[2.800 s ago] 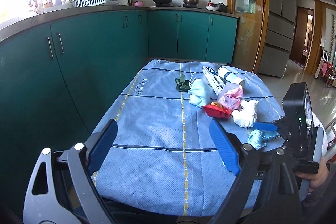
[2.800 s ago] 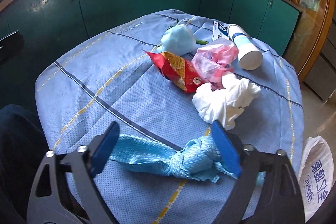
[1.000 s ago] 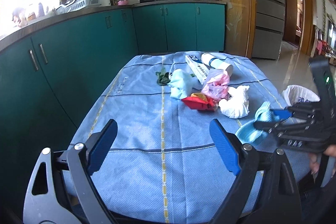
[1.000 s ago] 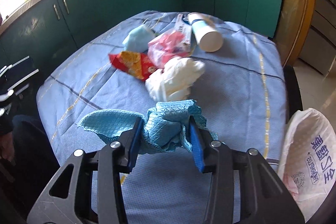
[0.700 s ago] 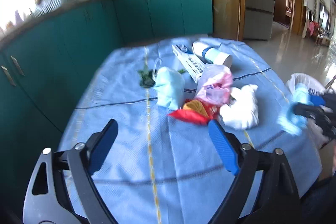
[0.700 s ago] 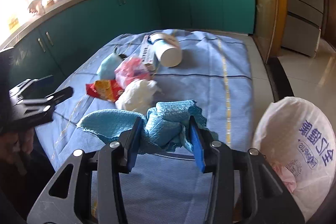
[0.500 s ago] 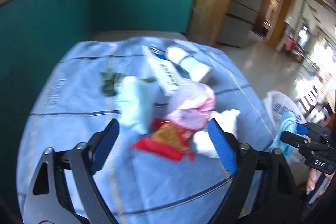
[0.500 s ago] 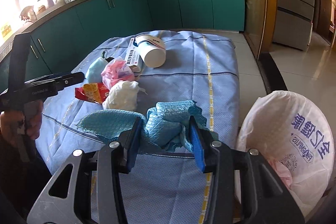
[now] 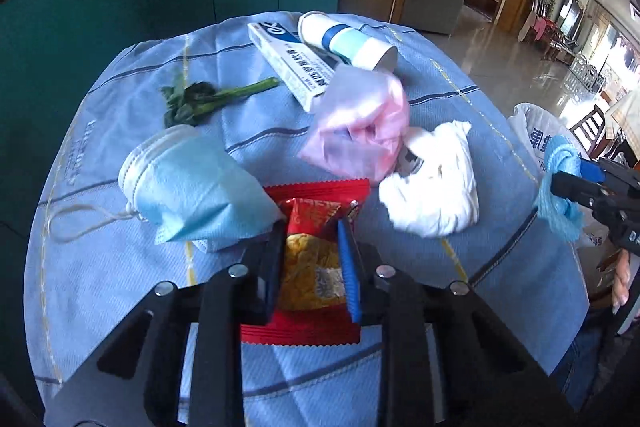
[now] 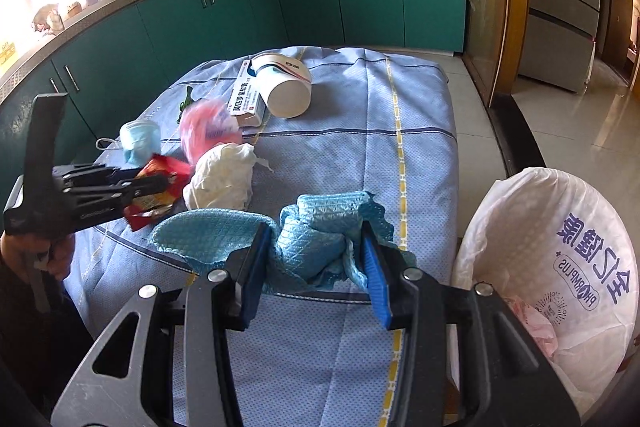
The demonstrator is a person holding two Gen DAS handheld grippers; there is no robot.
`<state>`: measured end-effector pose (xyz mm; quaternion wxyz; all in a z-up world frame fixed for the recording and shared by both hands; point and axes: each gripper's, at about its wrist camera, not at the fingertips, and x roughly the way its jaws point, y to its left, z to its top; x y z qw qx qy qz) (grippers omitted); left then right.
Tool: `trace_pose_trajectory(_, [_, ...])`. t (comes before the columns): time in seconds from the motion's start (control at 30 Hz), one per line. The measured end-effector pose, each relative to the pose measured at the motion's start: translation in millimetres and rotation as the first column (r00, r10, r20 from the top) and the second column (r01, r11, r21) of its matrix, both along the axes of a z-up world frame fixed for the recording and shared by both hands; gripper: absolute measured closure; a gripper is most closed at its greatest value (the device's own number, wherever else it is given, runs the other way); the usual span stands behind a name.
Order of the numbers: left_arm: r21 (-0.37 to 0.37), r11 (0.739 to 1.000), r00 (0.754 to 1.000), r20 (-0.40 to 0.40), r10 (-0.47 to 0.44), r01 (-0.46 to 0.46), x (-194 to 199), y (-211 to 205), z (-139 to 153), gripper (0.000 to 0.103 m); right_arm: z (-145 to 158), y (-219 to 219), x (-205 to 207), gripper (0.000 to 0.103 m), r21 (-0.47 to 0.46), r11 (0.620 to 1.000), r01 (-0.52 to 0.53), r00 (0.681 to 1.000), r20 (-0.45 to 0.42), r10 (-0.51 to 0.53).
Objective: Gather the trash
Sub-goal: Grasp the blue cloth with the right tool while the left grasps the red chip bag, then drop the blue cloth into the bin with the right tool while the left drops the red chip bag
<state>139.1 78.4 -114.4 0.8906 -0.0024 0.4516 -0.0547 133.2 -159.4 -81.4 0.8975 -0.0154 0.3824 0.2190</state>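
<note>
My left gripper (image 9: 310,233) is shut on a red snack wrapper (image 9: 308,263) on the blue tablecloth (image 9: 120,287); it also shows in the right wrist view (image 10: 160,183). My right gripper (image 10: 312,243) is shut on a crumpled blue cloth (image 10: 316,239) and holds it above the table's right edge, beside a white trash bag (image 10: 560,259). The cloth also shows in the left wrist view (image 9: 560,179). A blue face mask (image 9: 192,187), a pink plastic bag (image 9: 360,127) and a white crumpled tissue (image 9: 436,187) lie around the wrapper.
A medicine box (image 9: 292,63), a paper cup (image 9: 348,41) on its side and a green vegetable stalk (image 9: 208,99) lie at the table's far end. Teal cabinets (image 10: 240,7) run behind and to the left. The trash bag stands on the tiled floor (image 10: 580,115) at the right.
My left gripper has moved forward over the table and shut on the red snack wrapper. My right gripper has carried the blue cloth to the right, close to the trash bag.
</note>
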Motion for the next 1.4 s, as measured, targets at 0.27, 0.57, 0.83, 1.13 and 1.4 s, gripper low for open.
trace_pose_trajectory(0.27, [-0.036,0.998,0.999,0.017,-0.045,0.046,-33,4,4,0.074,-6,9,-1,0.059,-0.019,0.999,-0.031,0.999,-0.016,0.03])
trace_pose_trajectory(0.57, [0.036,0.998,0.998,-0.046,-0.047,0.049,-30,-9,-17,0.041,-19,29,0,0.053,-0.08,0.995,-0.067,0.997,-0.042,0.064])
trace_pose_trajectory(0.83, [0.051,0.997,0.998,0.013,-0.059,0.058,-37,-13,-7,0.067,-30,36,5,0.038,-0.111,0.991,-0.08,0.995,-0.067,0.073])
trace_pose_trajectory(1.13, [-0.028,0.997,0.98,0.186,-0.072,0.079,-55,-13,26,0.067,-40,41,8,0.048,-0.137,0.987,-0.084,0.994,-0.077,0.074])
trace_pose_trajectory(1.4, [-0.01,0.998,0.956,0.288,-0.053,0.059,-64,-19,40,0.067,-22,31,-4,0.065,-0.102,0.992,-0.079,0.997,-0.005,0.079])
